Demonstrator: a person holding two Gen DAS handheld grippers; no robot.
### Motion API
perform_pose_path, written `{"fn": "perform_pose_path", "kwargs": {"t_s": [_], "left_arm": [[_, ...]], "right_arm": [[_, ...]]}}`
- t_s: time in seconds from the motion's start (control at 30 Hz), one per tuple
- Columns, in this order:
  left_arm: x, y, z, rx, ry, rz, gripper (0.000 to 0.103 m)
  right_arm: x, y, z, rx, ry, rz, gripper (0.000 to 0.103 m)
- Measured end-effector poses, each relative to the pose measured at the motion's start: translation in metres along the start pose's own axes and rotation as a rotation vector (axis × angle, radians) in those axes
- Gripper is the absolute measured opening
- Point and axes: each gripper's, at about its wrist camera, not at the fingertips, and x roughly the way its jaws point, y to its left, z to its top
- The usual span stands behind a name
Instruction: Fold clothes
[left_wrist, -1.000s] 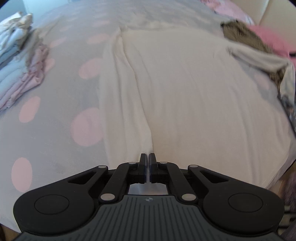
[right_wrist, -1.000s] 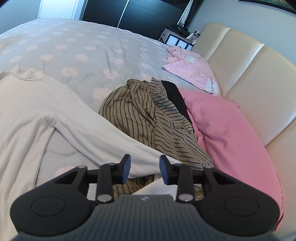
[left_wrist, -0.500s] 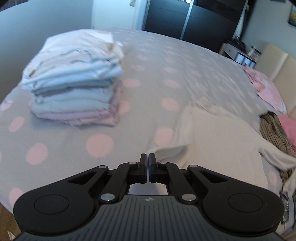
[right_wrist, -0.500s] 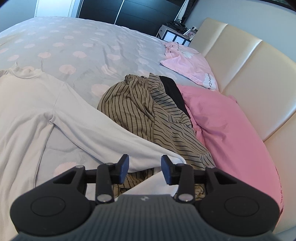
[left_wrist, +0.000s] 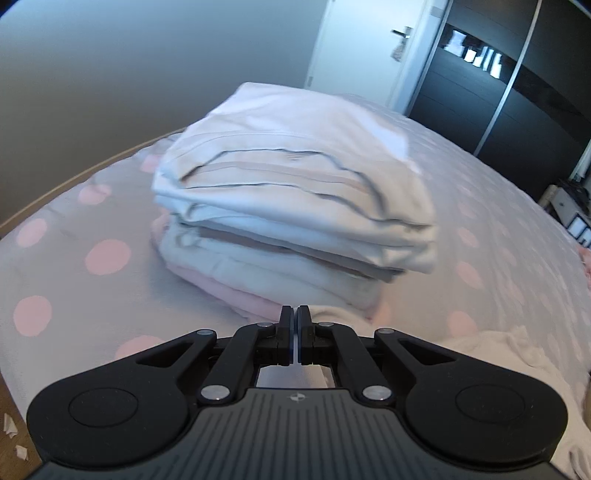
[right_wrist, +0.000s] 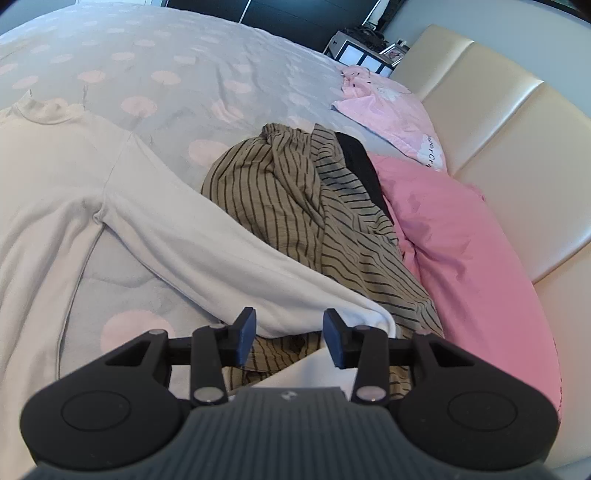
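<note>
Left wrist view: the left gripper (left_wrist: 294, 314) is closed tight with nothing between its fingers, a blurred stack of folded clothes (left_wrist: 291, 206) just beyond. Rightward, the right gripper (right_wrist: 289, 325), jaws just opening and parted, hovers over the white top (right_wrist: 74, 192)'s sleeve cuff (right_wrist: 351, 314), which overlaps a striped garment (right_wrist: 295, 206) and is partly hidden.
</note>
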Motion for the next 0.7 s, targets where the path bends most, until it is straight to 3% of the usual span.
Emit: {"fn": "perform_pose_path", "kwargs": {"t_s": [0.23, 0.33, 0.47, 0.57, 0.7], "left_arm": [[0.009, 0.000, -0.012, 0.027, 0.023, -0.002, 0.001], [-0.005, -0.012, -0.019, 0.106, 0.010, -0.005, 0.011], [-0.031, -0.035, -0.042, 0.229, 0.012, -0.112, 0.016], [-0.045, -0.054, -0.073, 0.337, 0.075, -0.229, 0.016], [-0.054, -0.077, -0.129, 0.525, 0.201, -0.339, 0.016]], "right_arm": [[0.004, 0.017, 0.002, -0.041, 0.012, 0.062, 0.044], [-0.003, 0.024, -0.002, -0.026, 0.013, 0.146, 0.044], [-0.017, 0.038, -0.015, -0.040, 0.019, 0.282, 0.044], [-0.028, 0.057, -0.034, -0.097, 0.027, 0.369, 0.043], [-0.037, 0.076, -0.065, -0.178, 0.049, 0.403, 0.043]]}}
